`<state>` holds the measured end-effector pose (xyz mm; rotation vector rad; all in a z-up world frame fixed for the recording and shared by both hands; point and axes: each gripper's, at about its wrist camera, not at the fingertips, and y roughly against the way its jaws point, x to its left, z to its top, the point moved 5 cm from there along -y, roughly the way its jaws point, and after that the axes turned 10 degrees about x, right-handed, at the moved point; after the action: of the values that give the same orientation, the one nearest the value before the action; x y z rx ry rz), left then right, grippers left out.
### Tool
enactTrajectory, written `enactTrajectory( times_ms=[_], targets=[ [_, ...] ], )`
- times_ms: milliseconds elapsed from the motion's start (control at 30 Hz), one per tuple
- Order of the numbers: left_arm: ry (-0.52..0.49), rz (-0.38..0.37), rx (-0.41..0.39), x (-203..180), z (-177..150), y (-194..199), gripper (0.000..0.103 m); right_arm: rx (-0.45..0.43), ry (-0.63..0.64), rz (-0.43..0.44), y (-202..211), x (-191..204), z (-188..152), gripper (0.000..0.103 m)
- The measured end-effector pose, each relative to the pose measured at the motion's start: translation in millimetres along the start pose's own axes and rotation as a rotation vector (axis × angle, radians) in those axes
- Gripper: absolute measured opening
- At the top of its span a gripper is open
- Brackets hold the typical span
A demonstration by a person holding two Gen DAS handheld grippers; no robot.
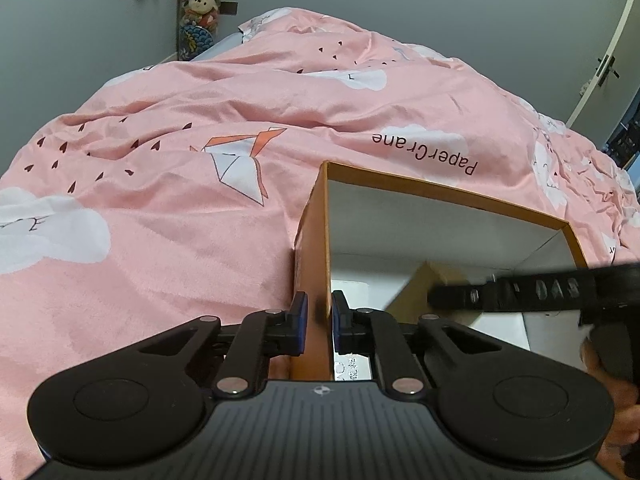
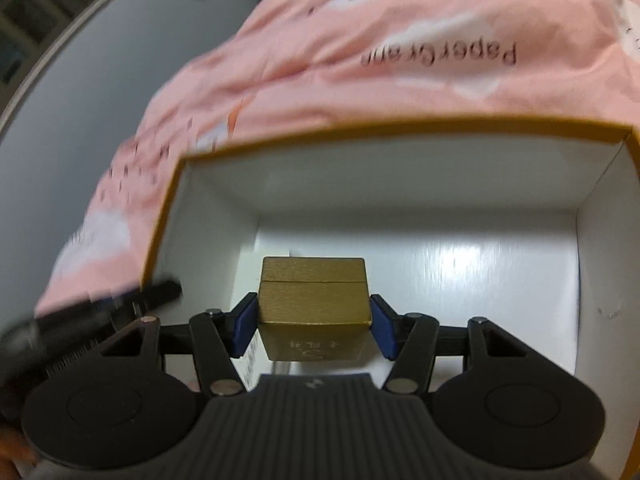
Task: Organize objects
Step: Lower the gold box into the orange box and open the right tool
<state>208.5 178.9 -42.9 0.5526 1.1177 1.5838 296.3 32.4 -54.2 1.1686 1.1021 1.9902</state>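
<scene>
An open orange cardboard box (image 1: 314,248) with a white inside sits on the pink bedspread. My left gripper (image 1: 319,322) is shut on the box's left wall, one pad on each side. My right gripper (image 2: 314,324) is shut on a small gold box (image 2: 314,304) and holds it inside the orange box (image 2: 400,132), above its white floor. In the left wrist view the gold box (image 1: 420,292) shows partly, with the right gripper's black finger (image 1: 520,292) reaching in from the right.
The pink bedspread (image 1: 180,184) with clouds and paper cranes covers the bed all around. Stuffed toys (image 1: 200,4) hang at the grey wall behind. A door (image 1: 608,64) stands at the far right.
</scene>
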Motion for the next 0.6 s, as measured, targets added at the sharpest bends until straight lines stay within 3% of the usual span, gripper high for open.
enactTrajectory(
  times_ms=[200,400,600],
  targets=[
    [0.006,-0.014,0.002,0.7,0.5,-2.9,0.014,-0.099,-0.05,-0.165,-11.1,-5.3,19.7,0.06],
    [0.006,-0.018,0.004,1.3,0.5,-4.2,0.013,-0.127,-0.076,-0.194,-24.0,-5.5,23.2,0.06],
    [0.012,-0.024,0.002,1.7,0.5,-3.7,0.012,-0.088,-0.055,-0.14,-25.0,-1.5,21.1,0.063]
  ],
)
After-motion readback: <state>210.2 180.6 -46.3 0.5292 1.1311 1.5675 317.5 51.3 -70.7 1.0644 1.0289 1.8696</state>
